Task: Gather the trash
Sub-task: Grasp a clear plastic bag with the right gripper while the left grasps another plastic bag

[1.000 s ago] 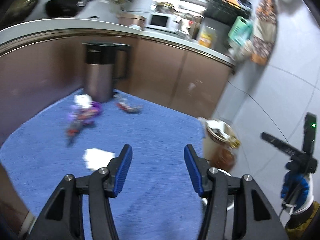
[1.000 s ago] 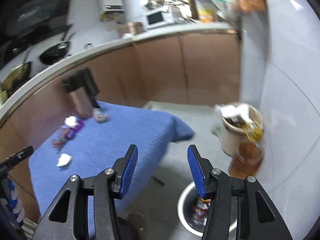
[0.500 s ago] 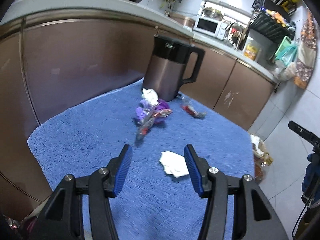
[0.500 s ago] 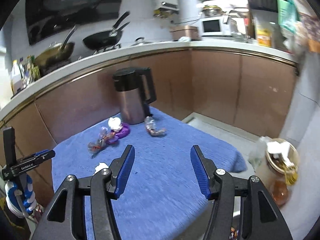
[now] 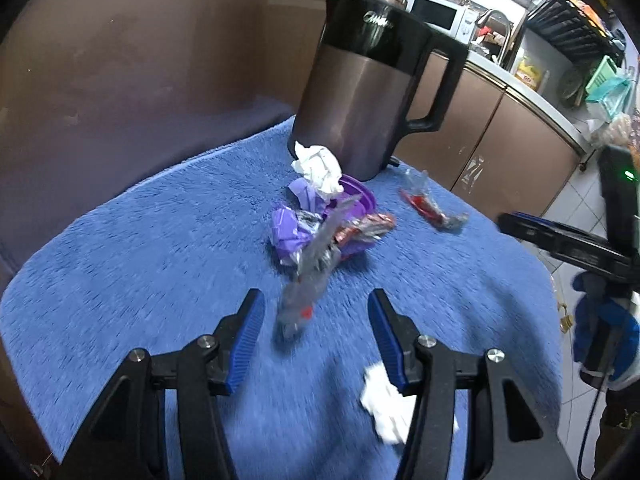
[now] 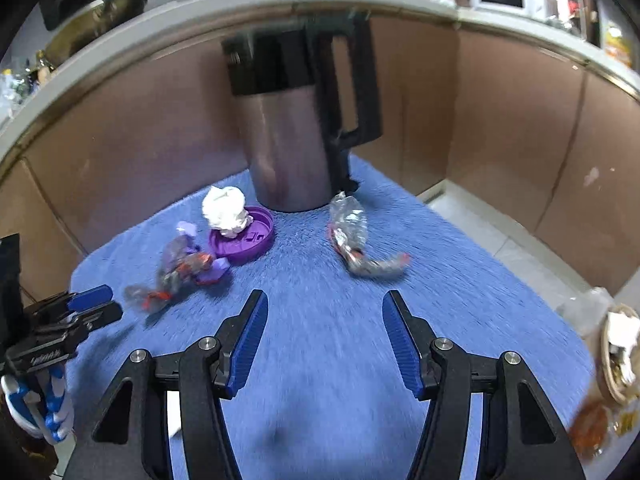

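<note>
Trash lies on a blue towel [image 5: 160,280]. A clear wrapper [image 5: 308,280] lies just ahead of my open, empty left gripper [image 5: 316,320]. Behind it are purple wrappers [image 5: 288,228], a purple lid [image 5: 352,200] and a white crumpled tissue [image 5: 318,166]. A red and clear wrapper [image 5: 432,208] lies to the right. A white tissue [image 5: 386,412] lies under the left gripper's right finger. My right gripper [image 6: 324,328] is open and empty above the towel, short of the silver and red wrapper [image 6: 356,248], with the purple lid [image 6: 244,236] to its left.
A tall steel jug with a black handle [image 5: 360,92] stands at the towel's far edge, against brown cabinets [image 6: 500,120]. A full waste container [image 6: 620,352] stands on the floor right of the table. Each gripper shows in the other's view, the right one [image 5: 568,248] and the left one [image 6: 68,316].
Both grippers have moved in over the towel toward the trash pile. The left one passed the white tissue, which now lies under its right finger. Both jaws stayed open.
</note>
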`<state>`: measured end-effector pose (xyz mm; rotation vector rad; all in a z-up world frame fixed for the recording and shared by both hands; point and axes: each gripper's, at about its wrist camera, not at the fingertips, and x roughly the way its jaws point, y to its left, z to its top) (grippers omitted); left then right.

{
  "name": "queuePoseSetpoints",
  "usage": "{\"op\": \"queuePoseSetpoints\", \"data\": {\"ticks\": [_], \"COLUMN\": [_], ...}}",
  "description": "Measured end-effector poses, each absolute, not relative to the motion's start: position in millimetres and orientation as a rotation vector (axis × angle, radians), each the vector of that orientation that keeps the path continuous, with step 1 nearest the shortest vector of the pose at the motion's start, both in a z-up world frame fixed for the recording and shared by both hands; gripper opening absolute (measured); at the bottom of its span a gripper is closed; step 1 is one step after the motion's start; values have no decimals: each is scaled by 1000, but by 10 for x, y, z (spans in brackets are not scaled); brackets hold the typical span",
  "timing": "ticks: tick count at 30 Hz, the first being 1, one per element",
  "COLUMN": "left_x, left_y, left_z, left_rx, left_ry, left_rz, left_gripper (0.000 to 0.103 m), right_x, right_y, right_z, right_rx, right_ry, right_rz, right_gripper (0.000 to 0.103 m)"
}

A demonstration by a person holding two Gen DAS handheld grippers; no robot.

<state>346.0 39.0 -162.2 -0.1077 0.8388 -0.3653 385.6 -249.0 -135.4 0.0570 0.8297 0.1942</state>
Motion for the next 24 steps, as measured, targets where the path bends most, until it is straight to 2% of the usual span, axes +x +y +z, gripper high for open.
{"op": "queuePoseSetpoints", "data": {"ticks": [9,11,12,13,14,16,17,20,24], "left_x": [3752,3769,3779,3778,3773,3730,3703,3576,3384], "left_y": [349,345,348,352,358,390,410,497,663], "left_z": [-1904,-1936,-1959,-1975,-1984,-1971,-1955,-1892,-1825], "left_rx": [-146,-152,-160,-170,-177,-184,-186,-188,-190], "left_ry": [875,874,881,887,889,881,877,863,850], "left_rz": [-382,-391,-400,-408,-413,-412,-412,-397,-356], "left_gripper": [51,34,29,21,17,16,15,14,13], "right_x": [4775,4889,4929,4969,4990,4991,4974,4867,4583], "right_y": [-2304,-2306,-2302,-2293,-2280,-2245,-2234,-2215,-2184], "right_z": [-1932,-2036,-2068,-2096,-2124,-2152,-2149,-2126,-2086], "right_rx": [18,16,14,11,4,-8,-12,-15,-23], "right_ry": [924,943,950,957,965,974,974,984,1002], "right_rz": [152,134,130,129,132,136,141,167,211], "right_gripper": [59,59,59,56,49,39,30,21,18]}}
